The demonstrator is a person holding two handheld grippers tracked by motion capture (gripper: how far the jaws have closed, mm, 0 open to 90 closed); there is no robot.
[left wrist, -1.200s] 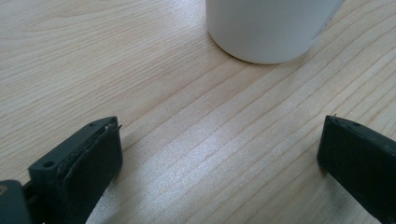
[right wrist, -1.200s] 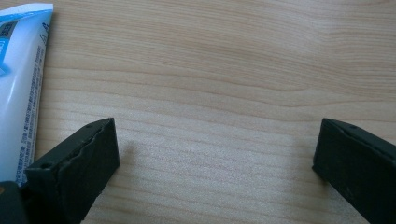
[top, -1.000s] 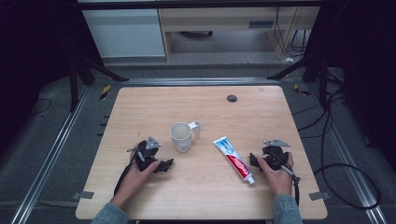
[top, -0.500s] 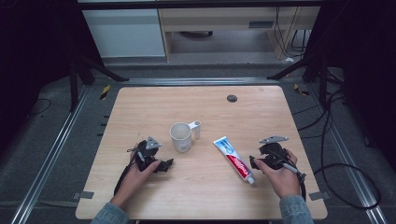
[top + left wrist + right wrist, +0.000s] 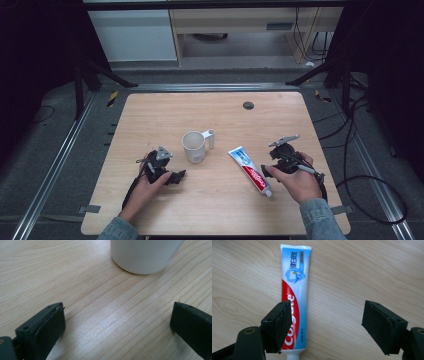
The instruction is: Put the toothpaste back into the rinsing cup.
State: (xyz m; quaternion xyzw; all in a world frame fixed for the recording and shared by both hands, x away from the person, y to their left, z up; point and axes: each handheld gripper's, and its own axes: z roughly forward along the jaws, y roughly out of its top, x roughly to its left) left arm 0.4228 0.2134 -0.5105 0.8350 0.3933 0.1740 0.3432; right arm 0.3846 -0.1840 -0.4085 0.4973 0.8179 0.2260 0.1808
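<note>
A white mug (image 5: 194,146) stands upright near the table's middle, its handle (image 5: 210,138) pointing right. A red, white and blue toothpaste tube (image 5: 251,170) lies flat to its right, cap toward the front edge. My left gripper (image 5: 174,177) rests on the table just front-left of the mug. In the left gripper view it (image 5: 118,308) is open and holds nothing, with the mug's base (image 5: 145,255) ahead. My right gripper (image 5: 266,172) sits at the tube's right side. It (image 5: 327,305) is open, with its left jaw over the tube (image 5: 295,290), whose cap end lies nearest.
A small dark round disc (image 5: 248,105) sits in the wooden table (image 5: 220,210) near its far edge. Black cables (image 5: 350,180) trail off the right side. White and wooden cabinets (image 5: 135,35) stand behind the table on the floor.
The right hand and its gripper have shifted slightly above the tube's right side. The left gripper, the mug and the tube have stayed where they were.
</note>
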